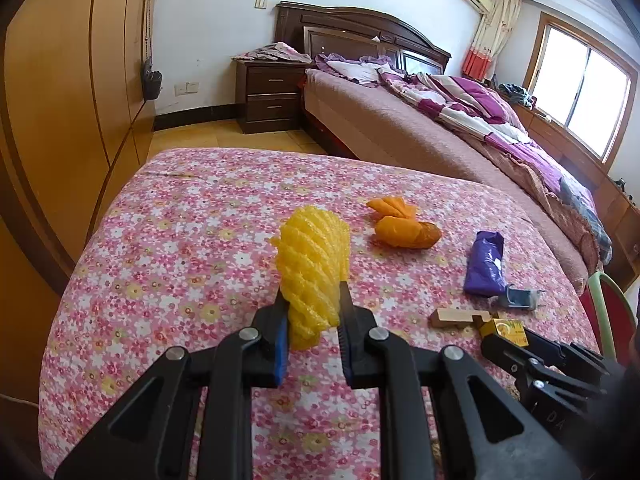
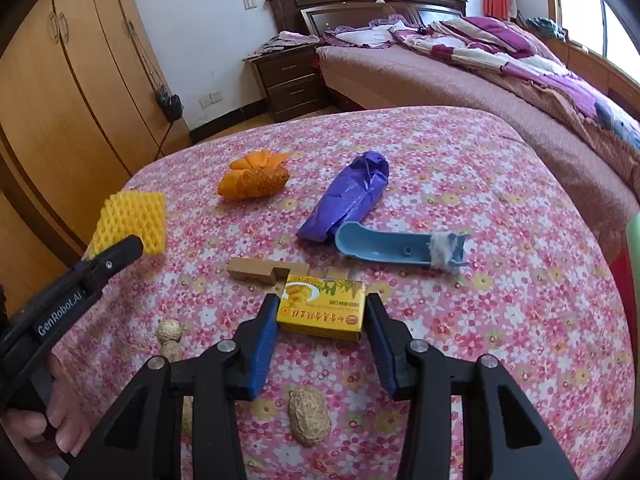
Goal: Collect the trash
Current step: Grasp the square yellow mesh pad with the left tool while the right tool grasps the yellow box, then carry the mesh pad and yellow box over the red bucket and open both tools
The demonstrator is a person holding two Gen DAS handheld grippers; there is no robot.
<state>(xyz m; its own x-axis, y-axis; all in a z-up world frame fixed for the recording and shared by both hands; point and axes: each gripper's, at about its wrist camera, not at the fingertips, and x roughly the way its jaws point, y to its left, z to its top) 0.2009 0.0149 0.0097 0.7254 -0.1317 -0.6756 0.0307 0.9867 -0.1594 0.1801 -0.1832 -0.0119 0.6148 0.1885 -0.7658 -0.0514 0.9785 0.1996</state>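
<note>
Trash lies on the flowered surface (image 2: pixel 460 168).
Left gripper (image 1: pixel 311 308) clamps yellow foam net (image 1: pixel 310 264); right gripper (image 2: pixel 320 312) straddles yellow box (image 2: pixel 325 308), contact unclear. Only the right view shows peanuts (image 2: pixel 309 416).

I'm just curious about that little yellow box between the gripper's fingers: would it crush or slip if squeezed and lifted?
The yellow box looks like thin printed card, so it is probably light and may dent under a hard squeeze. Its flat sides face the right gripper, which should help it hold without rolling. The glossy print could be a bit slippery. It lies flat on the cloth, so tipping seems unlikely.

Three peanuts (image 2: pixel 309 416), one yellow box (image 2: pixel 326 312), one foam net (image 1: pixel 314 268), one purple bag (image 2: pixel 348 196).
</note>
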